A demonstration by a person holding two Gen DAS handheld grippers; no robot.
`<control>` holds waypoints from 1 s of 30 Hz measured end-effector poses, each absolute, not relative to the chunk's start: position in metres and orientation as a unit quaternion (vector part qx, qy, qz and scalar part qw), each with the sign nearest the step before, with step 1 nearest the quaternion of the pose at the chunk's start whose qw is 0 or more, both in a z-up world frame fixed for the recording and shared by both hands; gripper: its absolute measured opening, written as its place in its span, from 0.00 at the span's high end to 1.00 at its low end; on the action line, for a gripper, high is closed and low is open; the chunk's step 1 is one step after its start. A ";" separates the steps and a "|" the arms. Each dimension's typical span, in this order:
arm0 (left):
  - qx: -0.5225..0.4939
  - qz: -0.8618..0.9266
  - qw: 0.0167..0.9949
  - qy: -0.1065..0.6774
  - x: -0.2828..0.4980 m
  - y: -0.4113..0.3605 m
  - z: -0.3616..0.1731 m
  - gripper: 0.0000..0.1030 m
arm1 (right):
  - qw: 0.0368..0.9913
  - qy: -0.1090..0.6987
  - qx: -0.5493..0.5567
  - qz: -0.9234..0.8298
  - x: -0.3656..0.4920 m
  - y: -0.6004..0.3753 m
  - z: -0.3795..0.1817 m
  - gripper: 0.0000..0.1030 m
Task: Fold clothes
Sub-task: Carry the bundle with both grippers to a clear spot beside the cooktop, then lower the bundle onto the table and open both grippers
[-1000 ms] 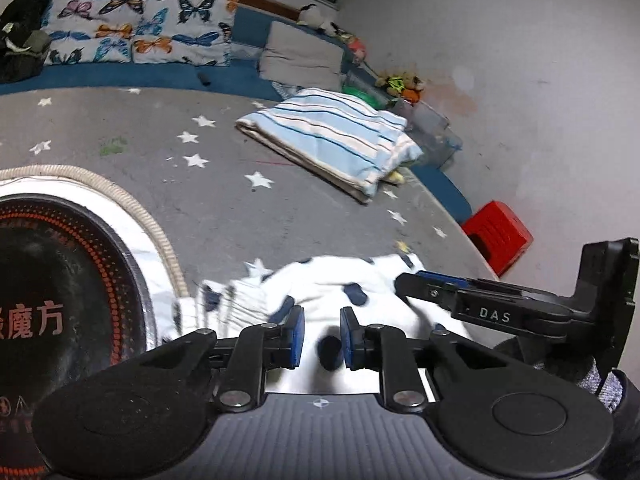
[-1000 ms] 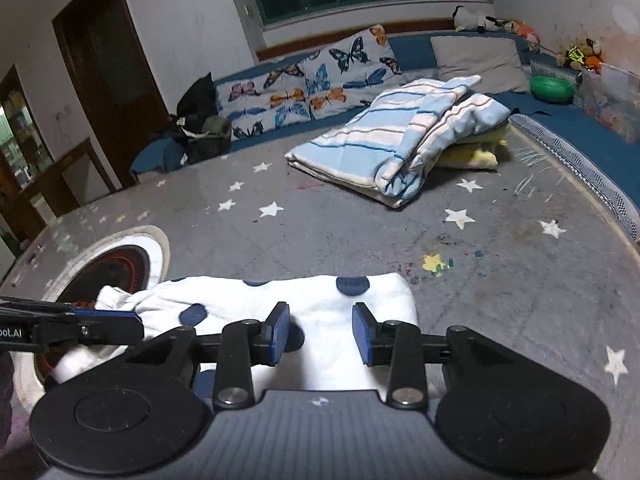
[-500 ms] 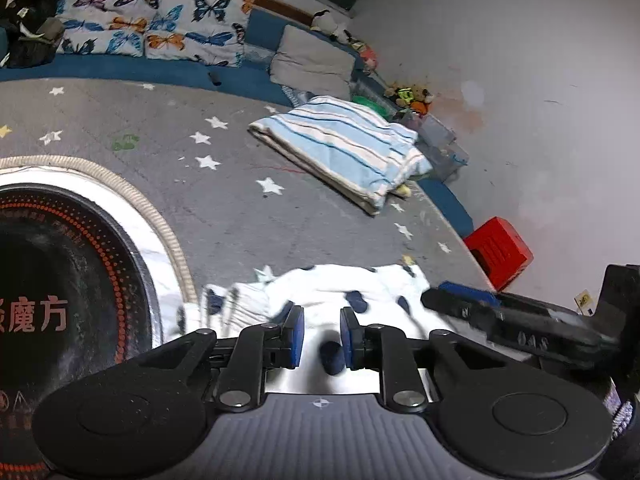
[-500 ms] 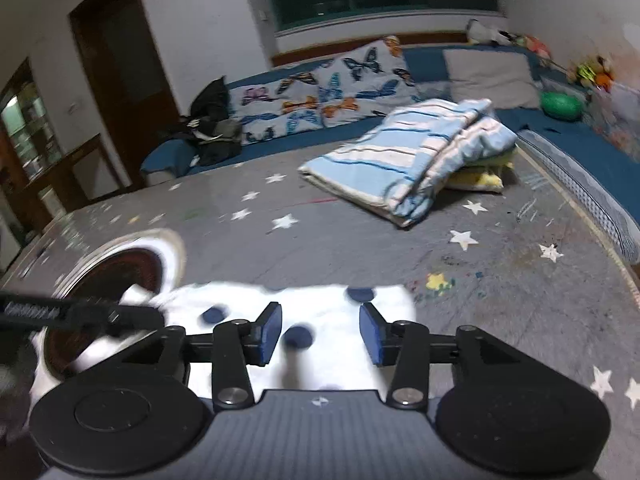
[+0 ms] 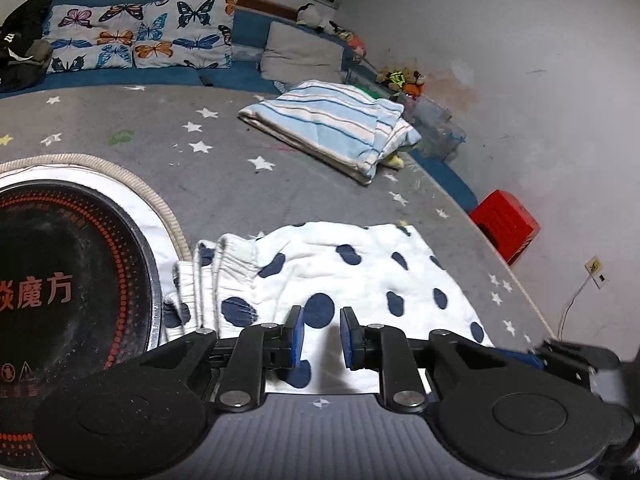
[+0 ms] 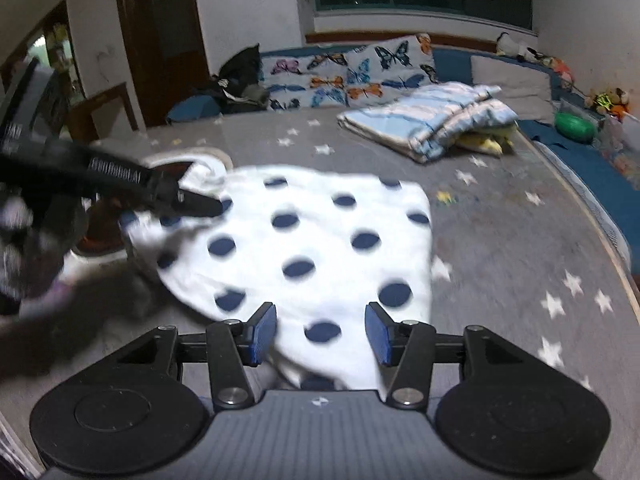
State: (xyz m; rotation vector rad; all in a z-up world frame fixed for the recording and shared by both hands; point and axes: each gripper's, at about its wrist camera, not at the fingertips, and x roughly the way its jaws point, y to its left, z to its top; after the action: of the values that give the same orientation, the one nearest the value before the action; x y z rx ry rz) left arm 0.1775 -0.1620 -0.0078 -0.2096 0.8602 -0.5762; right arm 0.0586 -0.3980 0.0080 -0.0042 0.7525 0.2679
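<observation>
A white garment with navy polka dots point(image 5: 344, 276) lies flat on a grey star-patterned tabletop point(image 5: 224, 176). Its long axis runs left to right, with the gathered elastic waistband point(image 5: 208, 276) pointing left toward a round black induction cooktop point(image 5: 60, 292). The left gripper point(image 5: 320, 336) hovers over its near edge, blue pads slightly apart, holding nothing. The right gripper point(image 6: 322, 334), spread wider, hangs above the cloth's near right corner. A folded blue-striped blanket point(image 5: 332, 128) sits well beyond.
</observation>
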 end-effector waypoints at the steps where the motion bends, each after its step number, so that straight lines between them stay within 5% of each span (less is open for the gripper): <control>1: -0.101 -0.273 0.864 0.411 0.178 -0.161 -0.008 0.80 | 0.921 0.368 -0.004 0.126 0.056 -0.399 0.006 0.52; 30: -0.109 -0.272 0.869 0.400 0.141 -0.136 -0.004 0.78 | 0.931 0.352 0.035 0.087 0.008 -0.412 0.000 0.51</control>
State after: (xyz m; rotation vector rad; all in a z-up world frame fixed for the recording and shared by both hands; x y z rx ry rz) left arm 0.1412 -0.1362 -0.0040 -0.2287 0.8361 -0.5683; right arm 0.0083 -0.4120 0.0000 0.0722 0.7214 0.1788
